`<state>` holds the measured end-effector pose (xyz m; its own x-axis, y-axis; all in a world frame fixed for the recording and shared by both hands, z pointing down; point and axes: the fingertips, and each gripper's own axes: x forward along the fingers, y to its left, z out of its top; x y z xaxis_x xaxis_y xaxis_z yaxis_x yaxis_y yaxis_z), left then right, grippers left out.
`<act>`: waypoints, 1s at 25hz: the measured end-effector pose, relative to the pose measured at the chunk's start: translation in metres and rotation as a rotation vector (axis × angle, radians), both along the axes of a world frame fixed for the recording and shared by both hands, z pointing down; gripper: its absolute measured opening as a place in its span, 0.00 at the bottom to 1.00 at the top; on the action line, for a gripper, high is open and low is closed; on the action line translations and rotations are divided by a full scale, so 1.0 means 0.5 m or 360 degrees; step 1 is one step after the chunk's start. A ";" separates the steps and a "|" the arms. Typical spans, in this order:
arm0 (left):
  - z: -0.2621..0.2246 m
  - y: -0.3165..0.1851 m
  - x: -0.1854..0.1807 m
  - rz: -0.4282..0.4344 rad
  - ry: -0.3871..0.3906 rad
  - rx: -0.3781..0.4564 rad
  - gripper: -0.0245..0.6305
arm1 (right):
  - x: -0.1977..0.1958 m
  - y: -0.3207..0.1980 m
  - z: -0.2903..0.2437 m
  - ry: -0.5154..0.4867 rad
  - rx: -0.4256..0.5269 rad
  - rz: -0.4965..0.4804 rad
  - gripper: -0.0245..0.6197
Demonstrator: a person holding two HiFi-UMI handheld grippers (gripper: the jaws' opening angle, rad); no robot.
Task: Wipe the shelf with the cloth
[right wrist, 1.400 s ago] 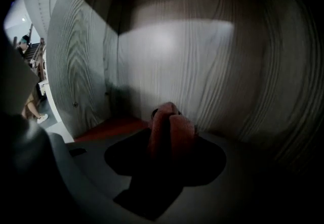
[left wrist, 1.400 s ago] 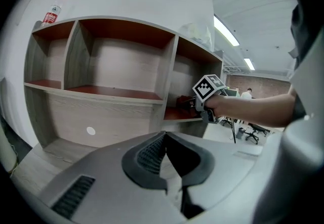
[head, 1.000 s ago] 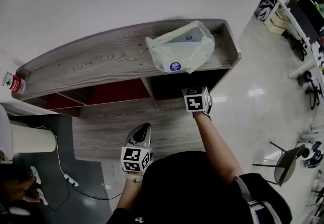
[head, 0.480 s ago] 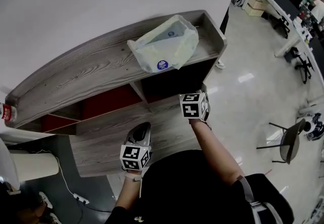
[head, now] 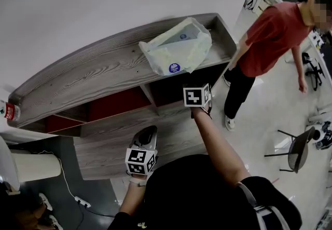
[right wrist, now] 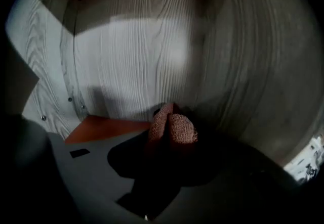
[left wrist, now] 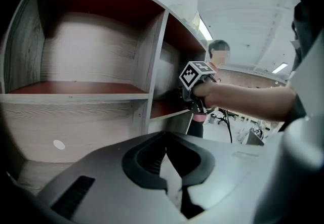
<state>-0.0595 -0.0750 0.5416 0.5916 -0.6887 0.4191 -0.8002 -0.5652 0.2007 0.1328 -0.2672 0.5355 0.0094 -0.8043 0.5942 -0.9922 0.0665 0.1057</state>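
Jaws of right gripper [right wrist: 168, 137] have been closing onto cloth [right wrist: 174, 126]; left gripper [left wrist: 166, 147] closed, empty; person [head: 274, 29] arrived.

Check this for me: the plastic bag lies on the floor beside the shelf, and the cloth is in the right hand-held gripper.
Wrong on the bag. The plastic bag lies on top of the shelf, towards its right end, as the head view shows. The cloth is indeed in the right hand-held gripper, whose jaws have just been closing on it.
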 end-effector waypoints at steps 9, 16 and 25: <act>0.009 0.008 -0.012 -0.0044 0.0005 -0.0020 0.05 | -0.111 -0.017 -0.001 -0.0028 -0.0003 -0.0187 0.24; 0.021 0.023 -0.037 -0.0095 0.0005 -0.0049 0.05 | -0.217 0.007 0.021 -0.0109 -0.0065 -0.0358 0.24; 0.026 0.032 -0.058 -0.0131 0.0019 -0.0050 0.05 | -0.302 0.038 0.007 -0.0425 -0.0124 -0.0541 0.23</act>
<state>-0.0887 -0.0591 0.5548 0.5387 -0.7217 0.4347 -0.8410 -0.4911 0.2270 -0.0180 -0.2484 0.5390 -0.4105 -0.6877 0.5988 -0.9042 0.3918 -0.1698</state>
